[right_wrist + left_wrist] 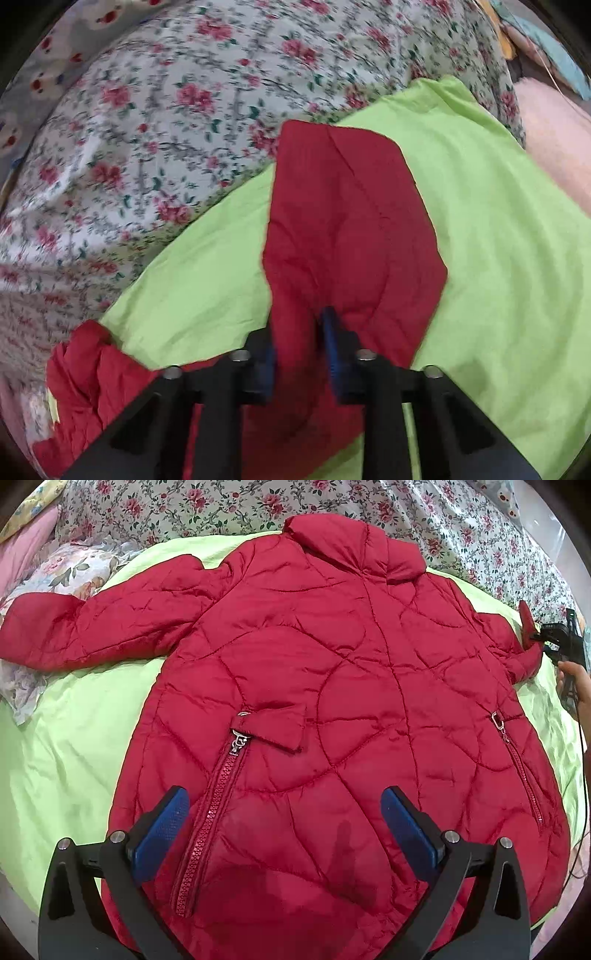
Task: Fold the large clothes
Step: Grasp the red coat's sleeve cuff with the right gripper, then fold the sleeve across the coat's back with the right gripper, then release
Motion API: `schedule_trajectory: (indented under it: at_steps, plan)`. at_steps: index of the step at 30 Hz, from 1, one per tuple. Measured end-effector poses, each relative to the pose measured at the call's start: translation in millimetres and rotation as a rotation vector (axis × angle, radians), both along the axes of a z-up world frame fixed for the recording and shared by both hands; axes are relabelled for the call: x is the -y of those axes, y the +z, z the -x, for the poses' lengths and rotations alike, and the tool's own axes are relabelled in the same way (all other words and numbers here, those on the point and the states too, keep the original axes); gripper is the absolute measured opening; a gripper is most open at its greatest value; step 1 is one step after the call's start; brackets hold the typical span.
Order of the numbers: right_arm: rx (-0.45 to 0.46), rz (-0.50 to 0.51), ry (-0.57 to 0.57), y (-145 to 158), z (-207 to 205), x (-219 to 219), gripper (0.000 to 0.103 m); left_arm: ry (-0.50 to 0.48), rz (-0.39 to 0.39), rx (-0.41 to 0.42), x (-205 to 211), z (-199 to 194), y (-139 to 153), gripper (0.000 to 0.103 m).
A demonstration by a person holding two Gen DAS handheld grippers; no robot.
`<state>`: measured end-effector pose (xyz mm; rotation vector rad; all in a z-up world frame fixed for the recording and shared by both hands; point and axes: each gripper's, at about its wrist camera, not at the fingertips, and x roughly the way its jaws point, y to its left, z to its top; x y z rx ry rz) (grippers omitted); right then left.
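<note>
The red quilted coat (332,686) lies spread flat on the green sheet (66,760) of the bed, its hem directly below and between the jaws of the left gripper (284,830), which stand wide apart and hold nothing. Off to that gripper's right, the right gripper (299,350) has its jaws drawn narrow around the end of the right sleeve (347,221), the puffy cloth bunched between the blue pads (332,332). The far sleeve (92,624) trails out ahead and left of the left jaws onto a floral pillow (62,572). The slick padded fabric looks apt to slip from so small a pinch, and carrying the sleeve across could drag the whole coat askew, since nothing pins the body down
</note>
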<state>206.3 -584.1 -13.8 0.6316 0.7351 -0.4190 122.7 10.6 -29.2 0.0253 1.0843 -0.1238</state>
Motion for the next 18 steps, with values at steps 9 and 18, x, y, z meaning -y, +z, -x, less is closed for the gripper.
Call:
schedule_trajectory:
  at_steps: [9,18]
  plan:
    - [0.111,0.038,0.169,31.4,25.3,-60.7,0.01,-0.002,0.024,0.001,-4.2,6.2,0.3,0.103]
    - [0.208,0.005,0.441,43.5,36.5,-167.9,0.01,0.013,0.044,0.001,-12.4,8.3,-0.6,0.103]
